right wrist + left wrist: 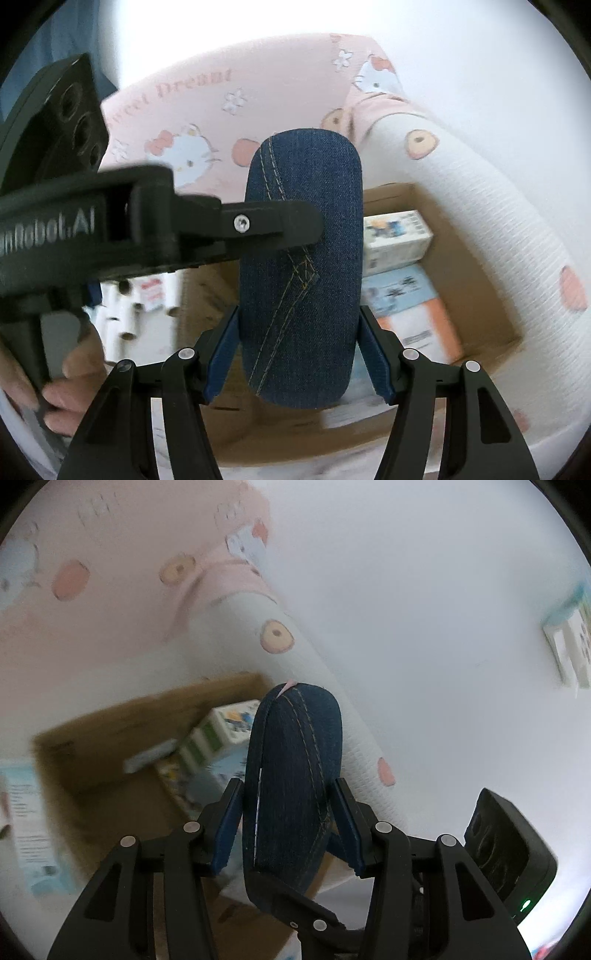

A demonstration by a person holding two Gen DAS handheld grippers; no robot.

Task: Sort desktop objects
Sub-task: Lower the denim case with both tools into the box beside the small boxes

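The denim case (301, 266) is held above the cardboard box (491, 295). It is pinched from the left by the left hand-held gripper (295, 225), and gripped at its lower end by the right hand-held gripper (297, 354).

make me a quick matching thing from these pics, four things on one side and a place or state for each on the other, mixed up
Things:
1. denim case
2. cardboard box
3. paper rolls
4. pink cartoon sheet

Places or states:
A. open, with small printed cartons inside
B. spread behind the box
C. held between both sets of tongs: left tongs, right tongs
D. stacked white, outside the box

Pairs: 1-C, 2-A, 3-D, 4-B
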